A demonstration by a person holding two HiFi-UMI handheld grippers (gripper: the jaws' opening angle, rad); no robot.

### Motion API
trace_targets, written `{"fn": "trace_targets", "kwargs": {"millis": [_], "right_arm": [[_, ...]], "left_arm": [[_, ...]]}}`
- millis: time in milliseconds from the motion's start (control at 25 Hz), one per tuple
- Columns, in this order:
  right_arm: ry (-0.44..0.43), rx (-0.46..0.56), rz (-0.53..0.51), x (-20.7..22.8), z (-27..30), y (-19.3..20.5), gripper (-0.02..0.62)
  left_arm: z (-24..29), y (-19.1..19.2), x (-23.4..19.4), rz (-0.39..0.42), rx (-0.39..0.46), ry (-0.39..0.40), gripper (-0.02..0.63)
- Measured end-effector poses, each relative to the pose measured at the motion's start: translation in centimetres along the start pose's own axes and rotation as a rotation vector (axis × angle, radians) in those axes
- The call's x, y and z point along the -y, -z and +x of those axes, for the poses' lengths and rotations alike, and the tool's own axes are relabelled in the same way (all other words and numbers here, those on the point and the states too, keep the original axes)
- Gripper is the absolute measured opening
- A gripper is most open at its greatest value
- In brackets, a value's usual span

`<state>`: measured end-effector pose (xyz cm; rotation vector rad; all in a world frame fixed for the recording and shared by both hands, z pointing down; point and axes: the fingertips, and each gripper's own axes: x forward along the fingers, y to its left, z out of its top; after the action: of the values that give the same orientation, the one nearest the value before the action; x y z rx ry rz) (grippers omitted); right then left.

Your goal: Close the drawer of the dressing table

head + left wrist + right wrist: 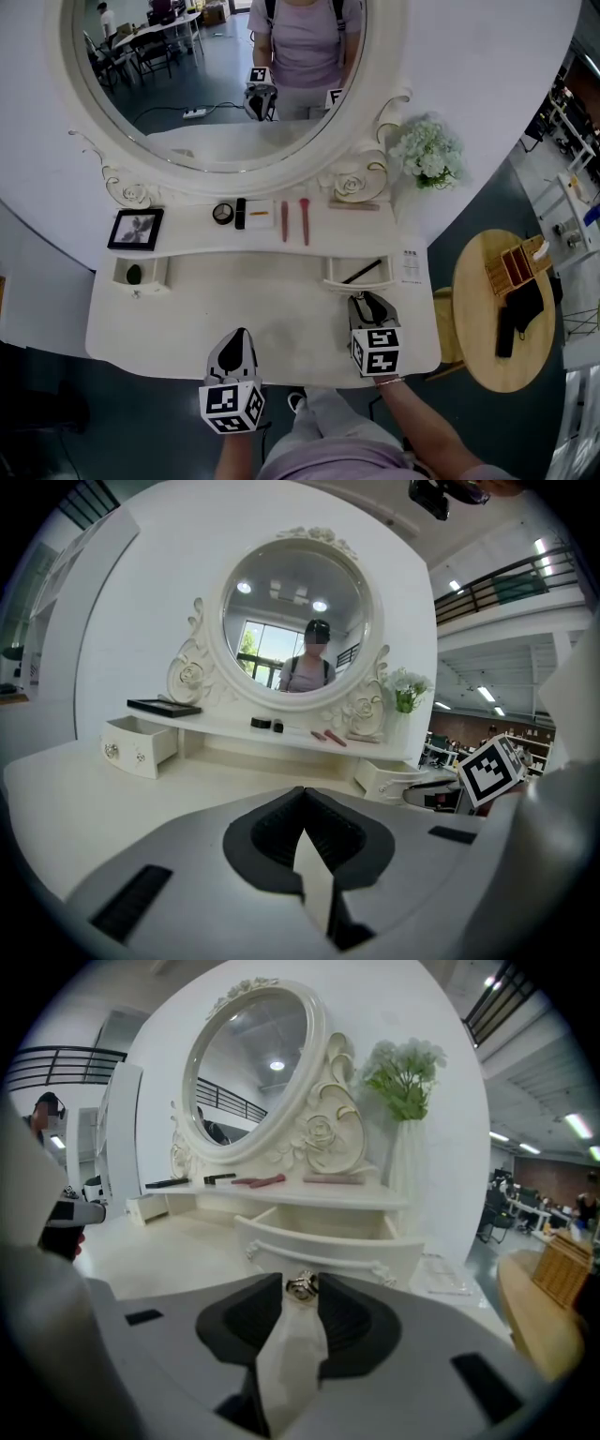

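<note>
The white dressing table (272, 319) has two small drawers standing open under its shelf. In the right drawer (339, 277) (328, 1246) lies a dark stick. My right gripper (367, 298) (302, 1288) is at that drawer's front, and its jaws close on the metal knob (302, 1285), which sits between the fingertips. The left drawer (141, 273) (136, 742) holds a small dark thing. My left gripper (237, 334) (302, 791) hovers over the tabletop near the front edge, shut, with nothing between its jaws, well back from both drawers.
On the shelf lie a black picture frame (136, 228), a round tin (222, 214) and red brushes (305, 220). White flowers (428, 150) stand at the right of the oval mirror (225, 84). A round wooden side table (487, 328) is beside the dresser's right end.
</note>
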<state>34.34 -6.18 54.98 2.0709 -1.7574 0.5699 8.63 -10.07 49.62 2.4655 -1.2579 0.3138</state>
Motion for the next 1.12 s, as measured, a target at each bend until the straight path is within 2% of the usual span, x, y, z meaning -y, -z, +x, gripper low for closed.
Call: {"fn": "trace_targets", "kwargs": {"millis": [80,1120], "right_arm": [[-0.003,0.000,0.001,0.2,0.1,-0.1,0.109],[0.001,0.004,0.018,1.9,3.8,-2.1,0.103]], "left_arm": [[0.3,0.0,0.0,-0.001,-0.002,0.000,0.002],[2.6,-0.3,-0.9,-0.018,-0.015,-0.042,0.002]]}}
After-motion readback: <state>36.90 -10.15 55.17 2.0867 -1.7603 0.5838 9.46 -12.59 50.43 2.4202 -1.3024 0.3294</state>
